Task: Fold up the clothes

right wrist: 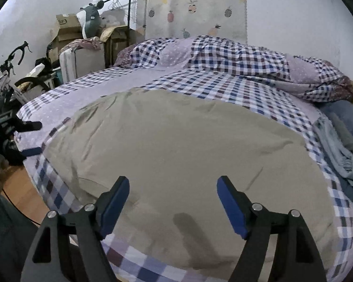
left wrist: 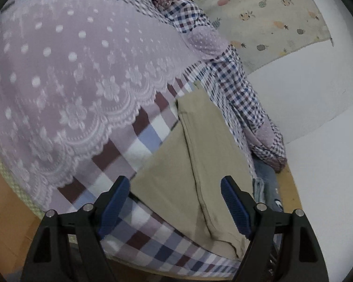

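Note:
A beige garment [right wrist: 176,145] lies spread flat on the checked bedsheet [right wrist: 223,87]. My right gripper [right wrist: 173,183] is open and empty, just above the garment's near edge. In the left wrist view the same beige garment [left wrist: 200,159] shows edge-on as a folded strip on the bed. My left gripper [left wrist: 175,183] is open and empty, at the garment's end over the bed's side. The left gripper also shows in the right wrist view [right wrist: 31,138] at the far left edge of the bed, its fingers apart.
A crumpled checked quilt [right wrist: 247,58] lies along the head of the bed. Blue denim clothes [right wrist: 343,141] are piled at the right side. Boxes [right wrist: 68,30], a suitcase and a bicycle [right wrist: 9,77] stand left of the bed. A lace-edged lilac cover [left wrist: 70,70] drapes the bed.

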